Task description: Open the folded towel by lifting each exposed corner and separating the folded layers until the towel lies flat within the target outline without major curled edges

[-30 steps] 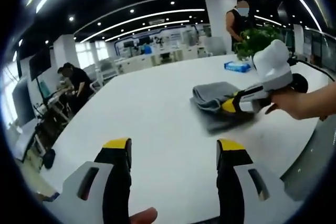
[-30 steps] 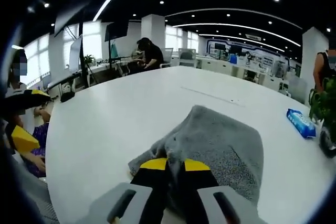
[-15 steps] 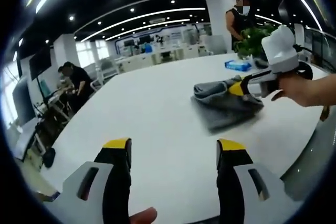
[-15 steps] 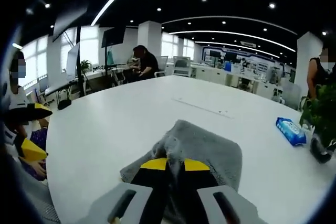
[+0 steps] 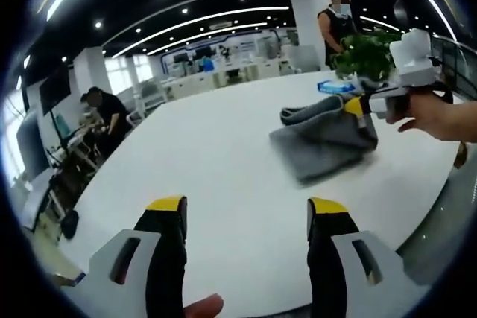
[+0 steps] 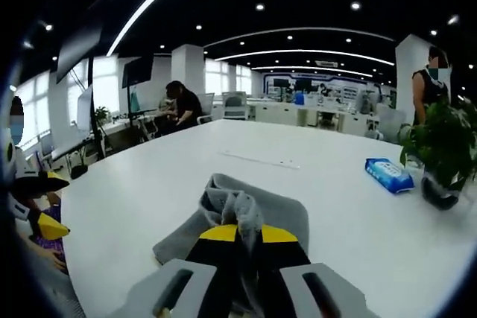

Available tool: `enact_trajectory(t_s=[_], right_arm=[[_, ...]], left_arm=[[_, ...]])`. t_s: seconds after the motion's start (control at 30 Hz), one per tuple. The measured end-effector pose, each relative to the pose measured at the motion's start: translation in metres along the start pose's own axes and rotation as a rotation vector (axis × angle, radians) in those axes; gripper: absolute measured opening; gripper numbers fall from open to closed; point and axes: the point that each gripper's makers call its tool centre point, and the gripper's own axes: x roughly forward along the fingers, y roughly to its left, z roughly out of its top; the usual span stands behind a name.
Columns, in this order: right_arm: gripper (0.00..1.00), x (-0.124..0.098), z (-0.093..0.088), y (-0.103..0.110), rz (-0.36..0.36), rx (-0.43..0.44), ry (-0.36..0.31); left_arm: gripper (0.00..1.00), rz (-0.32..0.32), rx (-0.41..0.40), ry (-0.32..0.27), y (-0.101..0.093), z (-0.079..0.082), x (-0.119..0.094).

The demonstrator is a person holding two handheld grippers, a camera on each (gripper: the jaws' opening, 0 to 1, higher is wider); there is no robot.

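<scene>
Left gripper [image 5: 246,210]: jaws spread, empty, low over bare white table [image 5: 209,161], well apart from the work. Right gripper [image 6: 249,234]: clamped on a bunched corner of grey towel [image 6: 279,214], lifted mid-table. Judged early: one layer raised, rest folded, nothing flat yet. No target outline discernible. Ample bare tabletop leftward; tissue pack [image 6: 388,174], potted plant [image 6: 440,147] near right edge.

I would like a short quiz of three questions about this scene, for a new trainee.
1. True or false: the right gripper is shut on the grey towel.
2. The left gripper is: A) holding the towel, B) open above the bare white table, C) on the blue packet.
3. What stands beside the blue packet?

Key: 1 true. 2 B. 3 a potted plant.
</scene>
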Motion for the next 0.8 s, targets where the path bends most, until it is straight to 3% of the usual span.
enact_trajectory(t_s=[0.43,0.8], right_arm=[[0.05,-0.018,-0.006,-0.041,-0.087,0.096,-0.024],[0.05,-0.035,-0.027,-0.072,-0.146,0.119,-0.026]], left_arm=[[0.61,-0.025,0.022,0.051,-0.007,-0.008,0.003],[0.59,-0.035,0.007,0.027,-0.009,-0.003,0.000]])
